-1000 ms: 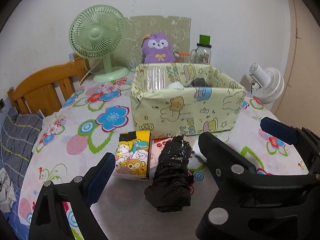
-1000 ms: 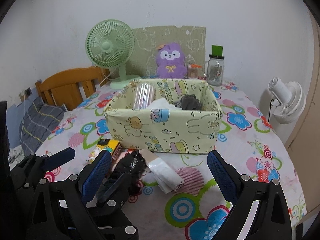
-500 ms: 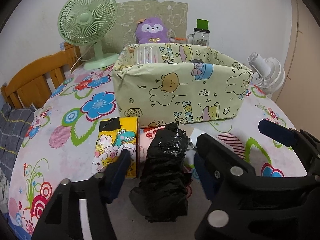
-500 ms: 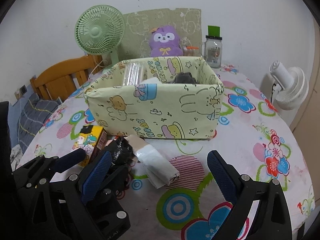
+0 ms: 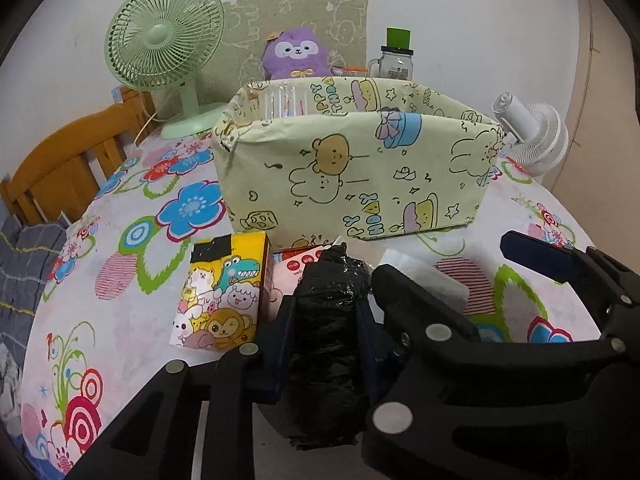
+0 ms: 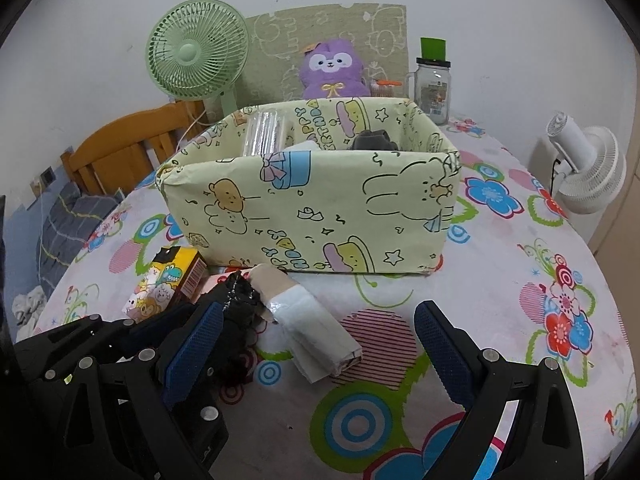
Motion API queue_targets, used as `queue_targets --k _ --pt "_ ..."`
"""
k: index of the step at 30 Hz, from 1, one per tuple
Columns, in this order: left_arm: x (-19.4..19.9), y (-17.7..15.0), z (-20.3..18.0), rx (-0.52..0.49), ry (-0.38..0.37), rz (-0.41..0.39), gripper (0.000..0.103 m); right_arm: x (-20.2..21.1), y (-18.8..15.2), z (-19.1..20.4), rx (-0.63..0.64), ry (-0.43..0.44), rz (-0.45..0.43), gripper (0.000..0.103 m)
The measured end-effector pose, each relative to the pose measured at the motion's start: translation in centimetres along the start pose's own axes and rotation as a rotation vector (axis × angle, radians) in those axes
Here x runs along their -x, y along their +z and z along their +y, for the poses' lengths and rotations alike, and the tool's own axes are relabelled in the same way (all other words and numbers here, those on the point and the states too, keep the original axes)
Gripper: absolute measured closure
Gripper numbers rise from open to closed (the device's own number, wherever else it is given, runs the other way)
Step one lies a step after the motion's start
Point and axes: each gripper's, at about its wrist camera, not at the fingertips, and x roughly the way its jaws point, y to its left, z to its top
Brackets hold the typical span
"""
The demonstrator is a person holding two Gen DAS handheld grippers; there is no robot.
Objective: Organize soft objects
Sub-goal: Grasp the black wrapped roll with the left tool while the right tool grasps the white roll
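Observation:
My left gripper (image 5: 326, 320) is shut on a black crinkled plastic bundle (image 5: 328, 344) that lies on the flowered tablecloth; the bundle also shows in the right wrist view (image 6: 238, 312). My right gripper (image 6: 316, 356) is open, its fingers either side of a white wrapped soft pack (image 6: 316, 332) lying in front of the box. The yellow cartoon-print fabric box (image 6: 320, 208) holds a clear ribbed item, something white and a dark cloth. A yellow cartoon tissue pack (image 5: 222, 292) and a pink packet (image 5: 294, 268) lie left of the bundle.
A green desk fan (image 6: 198, 56), a purple plush (image 6: 334, 70) and a jar with a green lid (image 6: 432, 88) stand behind the box. A white fan (image 6: 588, 176) is at the right table edge. A wooden chair (image 5: 60, 168) stands left.
My left gripper moved forward and closed its fingers on the black bundle. My right gripper moved lower and closer to the white pack and stayed open.

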Motion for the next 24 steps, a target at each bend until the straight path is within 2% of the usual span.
queue_targets --k 4,6,12,16,18,24 --pt "0.2 -0.1 0.1 0.011 -0.008 0.007 0.075 -0.7 0.0 0.0 -0.009 0.019 0.025 0.015" --pt "0.5 -0.3 0.3 0.023 -0.008 0.01 0.075 -0.9 0.0 -0.1 -0.012 0.012 0.034 0.023" --pt "0.2 -0.4 0.3 0.027 0.002 0.023 0.075 -2.2 -0.3 -0.3 -0.033 0.036 0.08 0.034" --pt "-0.2 -0.4 0.4 0.031 -0.006 0.039 0.075 -2.8 -0.5 -0.5 -0.061 0.059 0.108 0.037" --pt "-0.3 -0.4 -0.1 0.014 0.007 0.041 0.074 -2.9 -0.6 -0.4 -0.073 0.066 0.116 0.05" --pt "-0.4 -0.8 -1.2 -0.029 0.024 0.036 0.073 -2.4 -0.9 -0.5 -0.067 0.058 0.118 0.067"
